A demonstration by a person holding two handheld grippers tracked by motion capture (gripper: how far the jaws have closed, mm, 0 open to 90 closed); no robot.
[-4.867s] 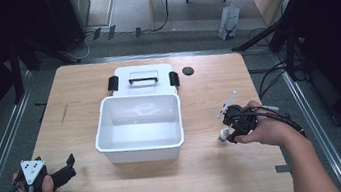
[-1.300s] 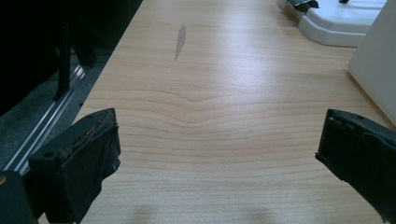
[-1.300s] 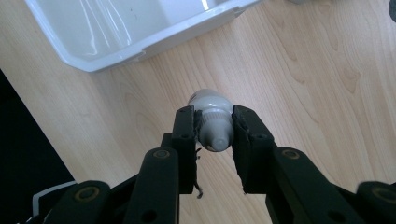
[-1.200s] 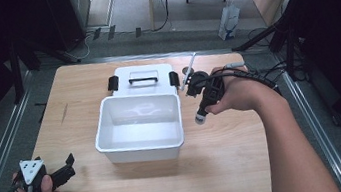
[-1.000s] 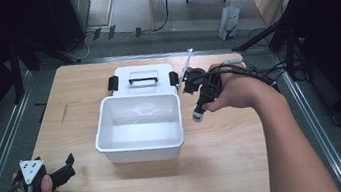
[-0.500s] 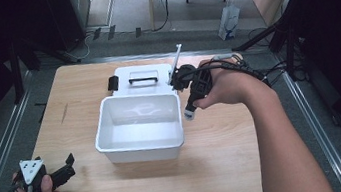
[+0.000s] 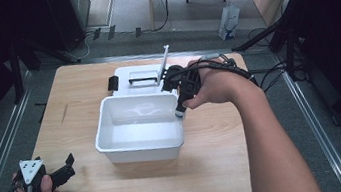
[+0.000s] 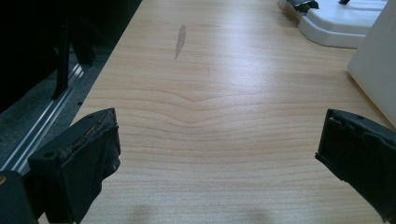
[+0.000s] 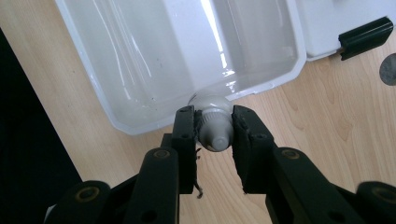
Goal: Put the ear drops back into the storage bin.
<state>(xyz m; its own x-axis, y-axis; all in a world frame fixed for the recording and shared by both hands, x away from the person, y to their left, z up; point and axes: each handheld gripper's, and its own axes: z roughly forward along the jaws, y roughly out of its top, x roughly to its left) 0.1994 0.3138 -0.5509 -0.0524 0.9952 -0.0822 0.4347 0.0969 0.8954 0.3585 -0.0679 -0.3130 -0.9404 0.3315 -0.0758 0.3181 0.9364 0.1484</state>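
Your right gripper (image 7: 178, 106) hangs over the right-hand rim of the white tub (image 7: 115, 151), with its jaws pinched tight on a tube (image 9: 214, 125). In the right gripper view the two black pads press on either side of the tube's pale neck just behind its cap, and the cap end points back toward the camera. In the high view the tube's long flat tail (image 7: 163, 65) sticks up and away from your hand, slanting over the lid (image 7: 130, 74). The tube is held in the air, above the seam where the tub's rim meets the wooden table (image 7: 218, 160); whether it touches the rim you cannot tell from these views.

The tub stands open in the middle of the table, and its inside looks bare and glossy. The lid lies flat just behind it, handle up, with a black clip (image 7: 113, 83) at its left end. In the right gripper view another black clip (image 9: 364, 37) shows on the lid beside the tub's corner, and a small dark disc (image 9: 387, 69) lies on the wood near it.

Your left gripper (image 7: 65, 169) rests low at the near left corner of the table, well apart from the tub. Its jaws stand wide apart with nothing between them, and in the left gripper view they frame bare wood, with the tub's wall (image 8: 378, 70) at the right edge.
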